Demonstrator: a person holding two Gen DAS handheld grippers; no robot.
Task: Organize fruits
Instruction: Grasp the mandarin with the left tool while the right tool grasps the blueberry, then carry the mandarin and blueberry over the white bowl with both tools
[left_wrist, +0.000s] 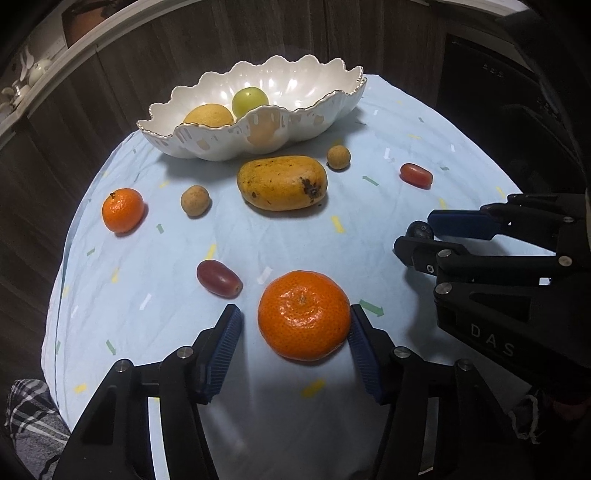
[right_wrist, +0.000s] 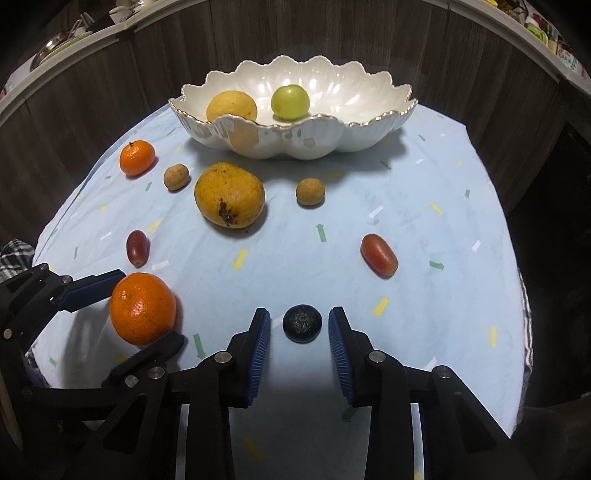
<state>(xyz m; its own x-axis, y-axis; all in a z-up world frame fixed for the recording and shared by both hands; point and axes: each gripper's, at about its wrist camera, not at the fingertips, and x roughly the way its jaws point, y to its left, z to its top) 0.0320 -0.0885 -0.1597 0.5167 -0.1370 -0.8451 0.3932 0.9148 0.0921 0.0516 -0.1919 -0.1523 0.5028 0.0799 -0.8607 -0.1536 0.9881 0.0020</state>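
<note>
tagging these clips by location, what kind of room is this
Probably a home kitchen or dining area. A table under a light blue patterned cloth holds a scalloped white fruit bowl and loose fruit, and a shelf of dishes and metal cookware runs along the dark wood-panelled wall behind.

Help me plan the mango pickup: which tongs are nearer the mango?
Left, narrowly. The left tongs straddle the big tangerine just short of the mango; the right tongs flank the dark berry, farther off to its side.
</note>
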